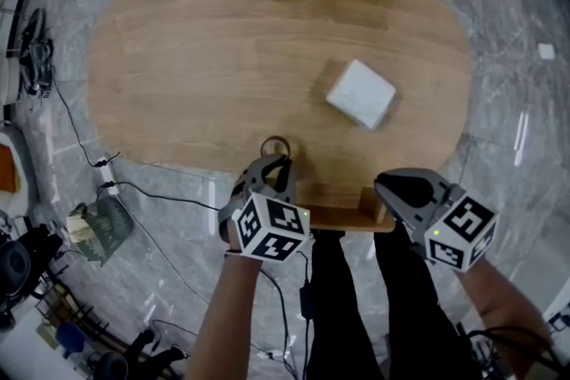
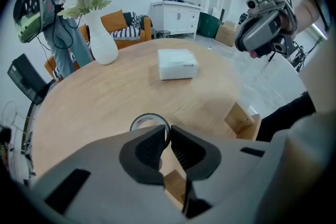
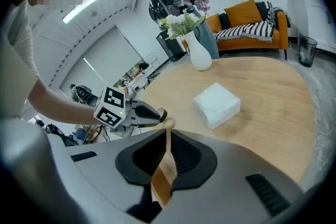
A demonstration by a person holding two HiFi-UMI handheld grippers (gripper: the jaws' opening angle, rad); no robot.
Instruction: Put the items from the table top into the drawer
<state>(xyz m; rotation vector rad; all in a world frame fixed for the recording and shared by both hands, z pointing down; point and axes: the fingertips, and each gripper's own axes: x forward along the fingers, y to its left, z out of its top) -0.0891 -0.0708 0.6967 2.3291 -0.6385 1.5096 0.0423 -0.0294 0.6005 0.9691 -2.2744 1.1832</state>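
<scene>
No legible text anywhere; only faint, unreadable print on the white box (image 2: 177,64).

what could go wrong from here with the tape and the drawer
The left gripper pinches only the thin rim of the tape roll, so it might twist or slip out. The right gripper clamps a thin panel of the drawer; if that slips, the drawer may shift.

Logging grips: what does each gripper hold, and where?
Left gripper: tape roll, by its rim. Right gripper: thin wooden panel, likely the drawer's, by its edge.
</scene>
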